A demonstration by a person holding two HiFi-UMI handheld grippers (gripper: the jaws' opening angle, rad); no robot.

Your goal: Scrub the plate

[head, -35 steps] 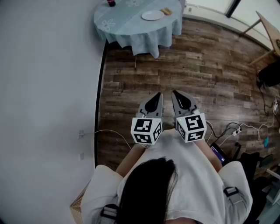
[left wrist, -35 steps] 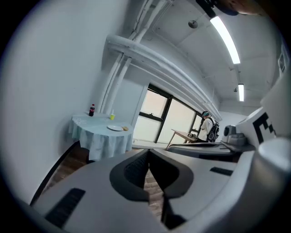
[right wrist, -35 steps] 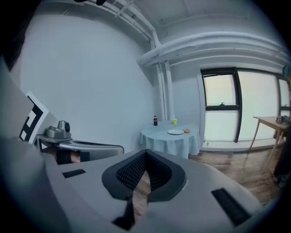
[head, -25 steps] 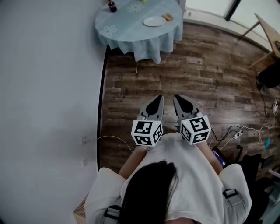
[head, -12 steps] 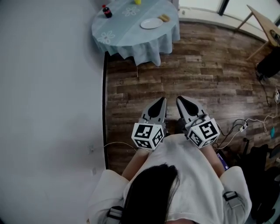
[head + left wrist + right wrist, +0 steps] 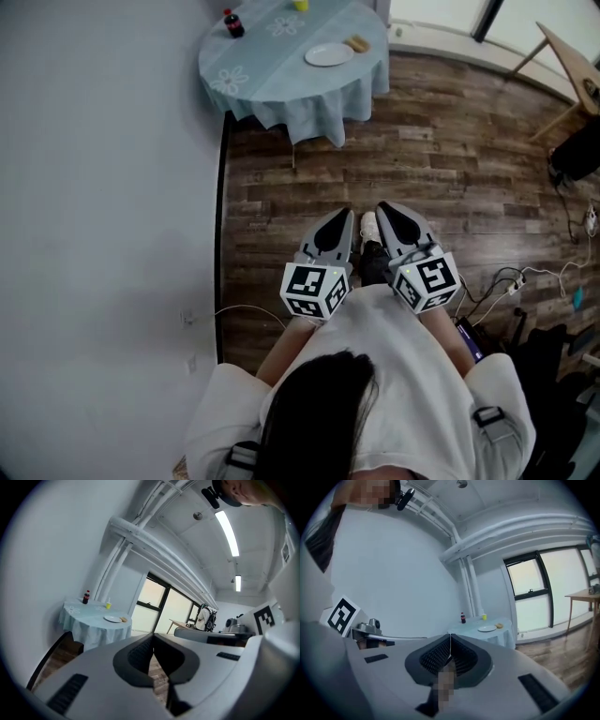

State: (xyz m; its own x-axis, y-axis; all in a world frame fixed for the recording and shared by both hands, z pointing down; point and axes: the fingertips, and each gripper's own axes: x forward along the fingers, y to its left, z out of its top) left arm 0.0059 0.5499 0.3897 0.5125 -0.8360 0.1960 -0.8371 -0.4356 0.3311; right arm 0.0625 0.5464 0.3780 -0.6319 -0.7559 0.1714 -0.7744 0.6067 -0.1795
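Note:
A white plate lies on a round table under a light blue cloth, far ahead by the wall. A small tan sponge rests beside the plate. The same plate shows small in both gripper views. My left gripper and right gripper hang side by side close to my body, over the wooden floor, well short of the table. Both are shut with nothing between the jaws.
A dark bottle and a yellow cup stand at the table's far side. A grey wall runs along the left. Cables and a power strip lie on the floor at right. A wooden table stands by the window.
The table has shifted slightly in the head view as my head moved. The right gripper has risen a little and drawn closer to the left one. Both stay shut.

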